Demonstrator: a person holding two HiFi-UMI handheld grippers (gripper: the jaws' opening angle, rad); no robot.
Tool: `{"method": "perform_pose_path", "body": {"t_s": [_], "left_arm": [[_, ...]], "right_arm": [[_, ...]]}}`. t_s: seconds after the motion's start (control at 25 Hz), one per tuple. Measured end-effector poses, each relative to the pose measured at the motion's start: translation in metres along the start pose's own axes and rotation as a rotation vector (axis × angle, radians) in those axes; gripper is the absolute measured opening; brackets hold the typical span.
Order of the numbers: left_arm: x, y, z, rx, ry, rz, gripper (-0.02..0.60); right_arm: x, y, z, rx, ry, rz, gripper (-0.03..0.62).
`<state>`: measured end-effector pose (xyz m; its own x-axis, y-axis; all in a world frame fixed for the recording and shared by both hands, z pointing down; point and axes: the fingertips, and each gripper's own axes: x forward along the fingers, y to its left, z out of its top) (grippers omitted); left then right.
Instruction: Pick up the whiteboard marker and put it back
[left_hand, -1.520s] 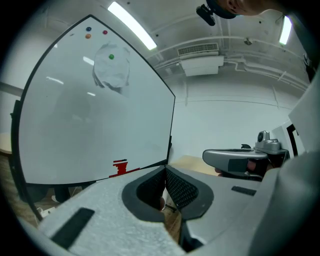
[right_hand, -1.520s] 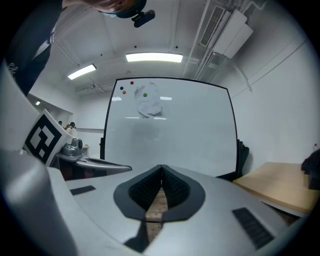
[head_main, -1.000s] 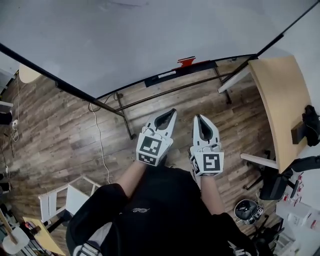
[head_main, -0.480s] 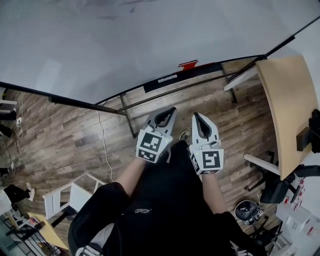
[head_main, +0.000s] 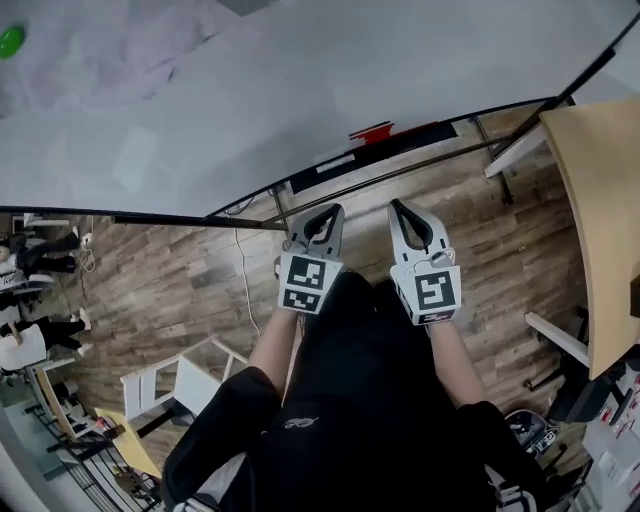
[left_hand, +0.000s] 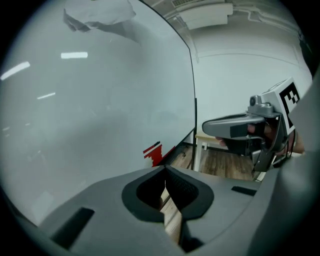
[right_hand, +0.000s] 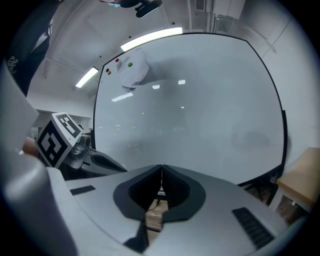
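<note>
Closer to the whiteboard (head_main: 300, 90) than a second ago. Now fills the whole upper half of the head view, with a green magnet (head_main: 10, 40) newly showing at the upper left and the desk (head_main: 600, 200) pushed out toward the right edge. Nearer, too, to the dark ledge (head_main: 410, 138) along the board's lower edge, upper centre of the frame.

Left gripper (head_main: 327, 212), centre of the frame: pressed together, empty, only a sliver of floor (head_main: 180, 280) seen through the slit in its own view. Right gripper (head_main: 399, 206), just beside it to the right: likewise pressed together on nothing. Held side by side in front of the torso (head_main: 350, 380), tips aimed up the frame at the ledge, near it but well short of touching.

No marker made out for certain. Probably lies on the ledge near the red thing (head_main: 372, 131), but too small there to tell.

Reads as an approach only: nothing picked up yet, the whole task ahead. Calls next for finding the marker along the ledge and spreading one pair of jaws before reaching in.
</note>
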<state>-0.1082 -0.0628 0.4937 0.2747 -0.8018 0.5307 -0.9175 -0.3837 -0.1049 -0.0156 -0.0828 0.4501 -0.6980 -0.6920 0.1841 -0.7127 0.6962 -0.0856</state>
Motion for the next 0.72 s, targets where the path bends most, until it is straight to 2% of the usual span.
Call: {"method": "perform_pose_path", "body": {"t_s": [0.2, 0.36, 0.48, 0.64, 0.72], "left_arm": [[0.019, 0.019, -0.021, 0.100, 0.140, 0.068, 0.005], [0.047, 0.039, -0.035, 0.185, 0.212, 0.063, 0.005], [0.065, 0.049, -0.048, 0.291, 0.274, 0.079, 0.005], [0.084, 0.060, -0.058, 0.335, 0.337, 0.062, 0.005], [0.097, 0.067, -0.064, 0.386, 0.380, 0.055, 0.005]], "right_arm": [[0.003, -0.014, -0.020, 0.049, 0.034, 0.026, 0.002], [0.023, -0.026, -0.028, 0.039, 0.057, 0.031, 0.002], [0.029, -0.034, -0.039, 0.037, 0.086, 0.027, 0.002], [0.035, -0.037, -0.047, 0.035, 0.114, 0.031, 0.002], [0.040, -0.042, -0.048, 0.038, 0.116, 0.021, 0.002]]}}
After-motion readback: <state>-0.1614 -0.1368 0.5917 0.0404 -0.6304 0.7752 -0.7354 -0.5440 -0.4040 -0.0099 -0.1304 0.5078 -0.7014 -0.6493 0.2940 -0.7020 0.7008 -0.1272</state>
